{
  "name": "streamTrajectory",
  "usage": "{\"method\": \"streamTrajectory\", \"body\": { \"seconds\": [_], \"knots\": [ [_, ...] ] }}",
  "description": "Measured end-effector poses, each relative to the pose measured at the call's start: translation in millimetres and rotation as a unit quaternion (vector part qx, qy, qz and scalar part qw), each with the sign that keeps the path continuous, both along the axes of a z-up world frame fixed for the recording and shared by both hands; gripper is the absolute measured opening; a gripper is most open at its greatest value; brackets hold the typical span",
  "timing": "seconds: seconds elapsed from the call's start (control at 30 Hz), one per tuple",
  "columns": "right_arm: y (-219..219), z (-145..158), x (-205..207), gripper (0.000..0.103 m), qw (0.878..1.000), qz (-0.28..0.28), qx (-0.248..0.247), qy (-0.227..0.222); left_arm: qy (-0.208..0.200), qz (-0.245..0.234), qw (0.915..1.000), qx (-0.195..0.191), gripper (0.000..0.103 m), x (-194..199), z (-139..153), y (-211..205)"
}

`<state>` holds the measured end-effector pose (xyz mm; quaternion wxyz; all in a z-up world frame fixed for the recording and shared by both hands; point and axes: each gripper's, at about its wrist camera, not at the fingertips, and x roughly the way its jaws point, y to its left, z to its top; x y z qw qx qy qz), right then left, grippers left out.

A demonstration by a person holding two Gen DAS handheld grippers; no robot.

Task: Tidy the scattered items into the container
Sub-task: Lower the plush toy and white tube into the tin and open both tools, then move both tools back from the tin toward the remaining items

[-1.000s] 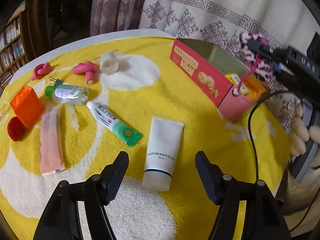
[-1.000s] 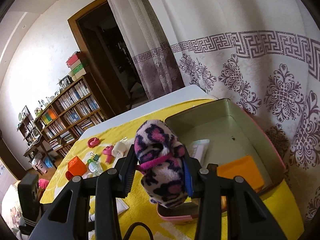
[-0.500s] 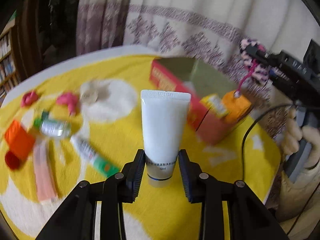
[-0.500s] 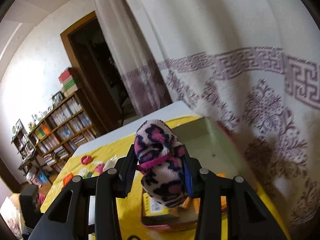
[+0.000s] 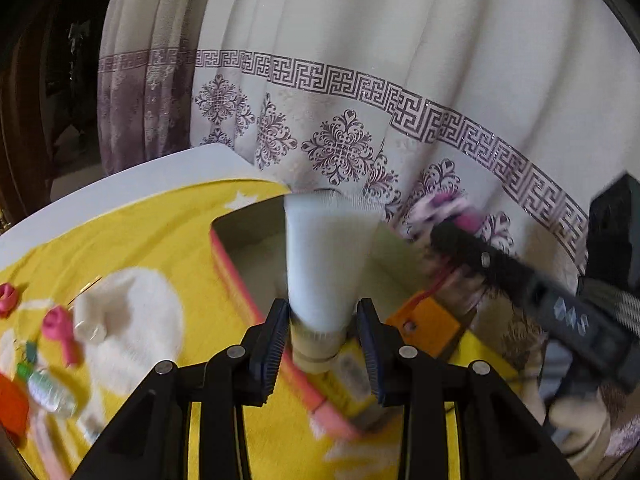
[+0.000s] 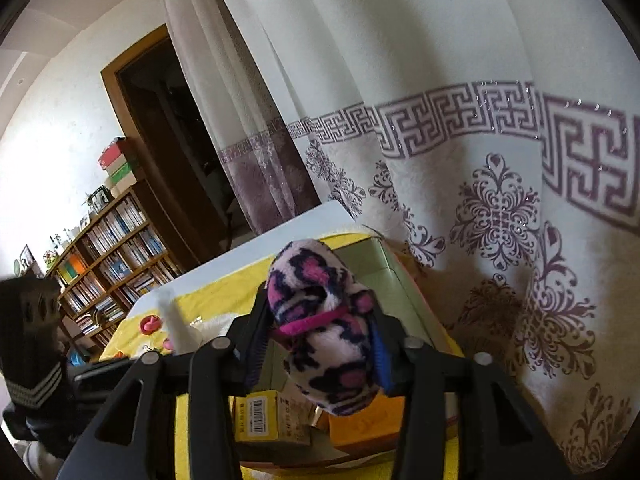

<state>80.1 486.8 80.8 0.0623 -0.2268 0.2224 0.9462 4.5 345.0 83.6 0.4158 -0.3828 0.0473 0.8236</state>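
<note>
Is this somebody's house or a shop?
Most likely a room in someone's home. A wooden bookshelf full of books stands by a doorway, long patterned curtains hang behind, and a yellow towel covers the table with toiletries scattered on it.

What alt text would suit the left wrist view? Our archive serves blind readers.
The left gripper holds a white tube upright, cap end down, over a pink box on a yellow towel. At right, the right gripper carries a spotted plush toy before a patterned curtain. Small items lie blurred at left.
</note>
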Motion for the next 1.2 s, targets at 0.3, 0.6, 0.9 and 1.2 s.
{"method": "streamTrajectory", "body": {
  "seconds": [0.3, 0.6, 0.9, 1.2],
  "knots": [
    [17, -8, 1, 0.063, 1.000, -0.018, -0.024, -0.003, 0.002, 0.015, 0.9999, -0.004, 0.069, -4, -4, 2],
    [-8, -4, -1, 0.063, 1.000, 0.013, -0.005, -0.004, 0.011, 0.065, 0.9978, -0.010, 0.090, 1, -7, -37],
    [-54, -2, -3, 0.069, 0.998, 0.060, 0.013, -0.006, -0.001, 0.123, 0.9924, -0.001, 0.090, -1, -11, -105],
    [-114, -12, -15, 0.069, 0.991, 0.128, 0.021, -0.023, -0.004, 0.211, 0.9773, -0.016, 0.090, -2, -27, -191]
  ]
}}
